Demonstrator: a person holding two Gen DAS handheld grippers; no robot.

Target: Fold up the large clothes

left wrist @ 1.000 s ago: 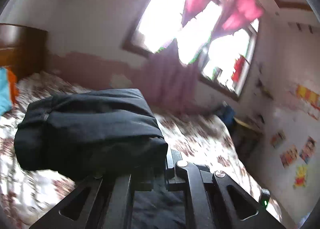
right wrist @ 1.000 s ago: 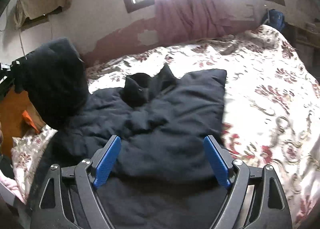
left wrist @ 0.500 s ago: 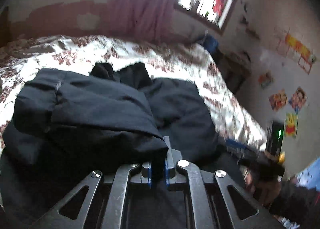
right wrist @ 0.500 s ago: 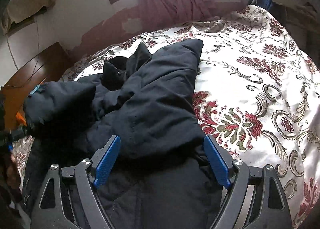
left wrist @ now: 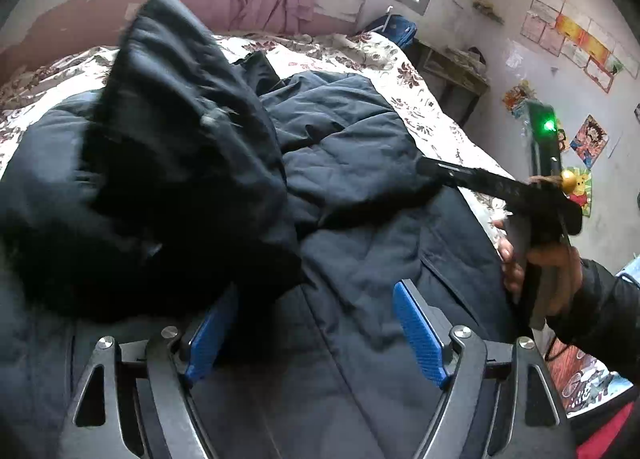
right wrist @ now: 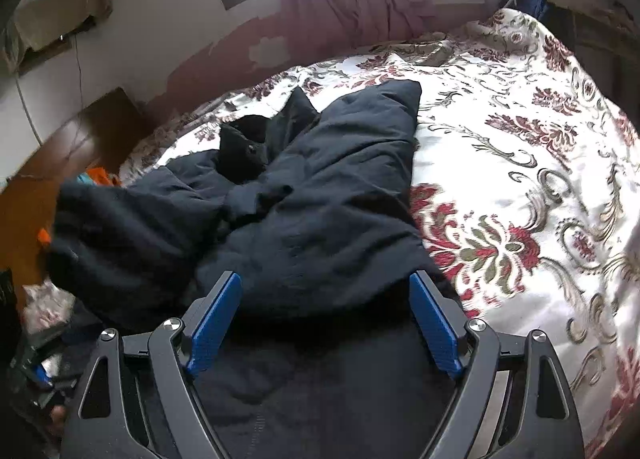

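A dark navy padded jacket (left wrist: 360, 147) lies spread on the flowered bed, collar at the far end. Its right sleeve (right wrist: 340, 199) is folded across the body. The left sleeve (left wrist: 180, 139) hangs blurred in a bulky heap just ahead of my left gripper (left wrist: 316, 295). The jaws of this gripper are opening; cloth drapes over the left finger (left wrist: 208, 335), but the pads do not press it. In the right wrist view that sleeve (right wrist: 132, 235) rests on the jacket's left side. My right gripper (right wrist: 324, 279) stands open low over the jacket's lower part, nothing pinched.
The flowered bed cover (right wrist: 520, 179) stretches to the right of the jacket. A wooden headboard (right wrist: 60, 163) stands at the left, with orange cloth beside it. A person's hand (left wrist: 540, 271) holds the right gripper at the bed's right edge. A small desk (left wrist: 452, 67) sits beyond the bed.
My left gripper carried the left sleeve down and across onto the jacket, then its jaws parted and let the sleeve go. The right gripper stayed open and sank slightly.
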